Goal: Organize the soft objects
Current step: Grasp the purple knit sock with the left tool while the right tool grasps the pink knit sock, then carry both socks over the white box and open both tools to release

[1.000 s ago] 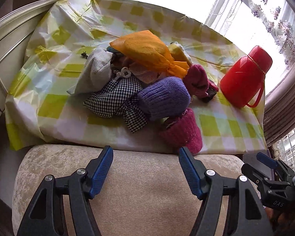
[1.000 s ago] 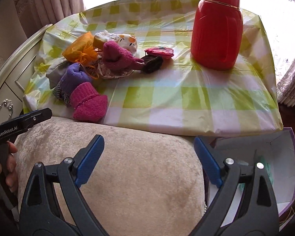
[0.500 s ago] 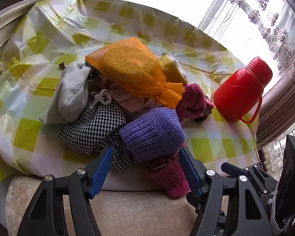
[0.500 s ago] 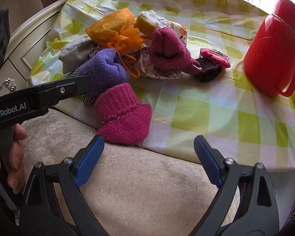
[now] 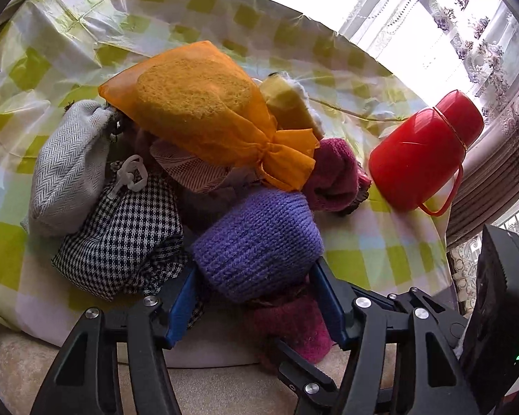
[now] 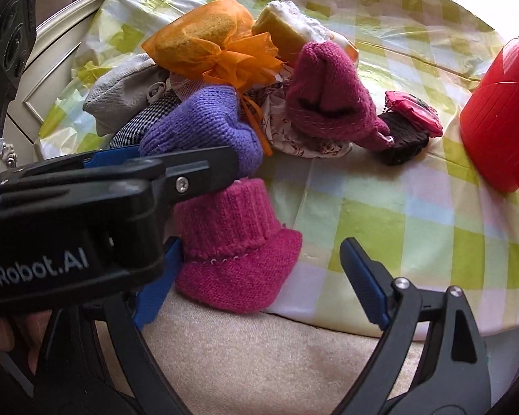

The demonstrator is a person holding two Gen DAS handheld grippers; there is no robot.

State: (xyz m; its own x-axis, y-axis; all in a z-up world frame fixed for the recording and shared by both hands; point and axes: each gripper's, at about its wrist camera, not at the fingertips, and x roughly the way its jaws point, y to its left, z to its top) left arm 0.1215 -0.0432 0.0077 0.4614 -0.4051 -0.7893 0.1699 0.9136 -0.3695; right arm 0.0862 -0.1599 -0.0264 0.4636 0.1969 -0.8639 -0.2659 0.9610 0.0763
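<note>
A pile of soft things lies on the green-checked tablecloth (image 5: 363, 252). My left gripper (image 5: 254, 290) points down at a purple knitted bootie (image 5: 256, 242). Its jaws are closing with the bootie between them, the blue pads close against its sides without visibly squeezing it. My right gripper (image 6: 259, 283) straddles a pink knitted bootie (image 6: 235, 252) at the table's near edge. Its jaws are closing too; the left pad is next to the bootie and the right pad stands apart from it. In the right wrist view the left gripper's black body covers part of the purple bootie (image 6: 204, 128).
Behind lie an orange mesh bag with a sponge (image 5: 197, 103), a grey herringbone pouch (image 5: 69, 173), a houndstooth pouch (image 5: 128, 235) and a second dark-pink bootie (image 6: 328, 93). A red flask (image 5: 422, 152) stands at the right. A beige cushion (image 6: 259, 352) runs along the near edge.
Both grippers have moved forward and down from over the cushion to the pile. Their jaws have narrowed, the left around the purple bootie and the right around the pink one.
</note>
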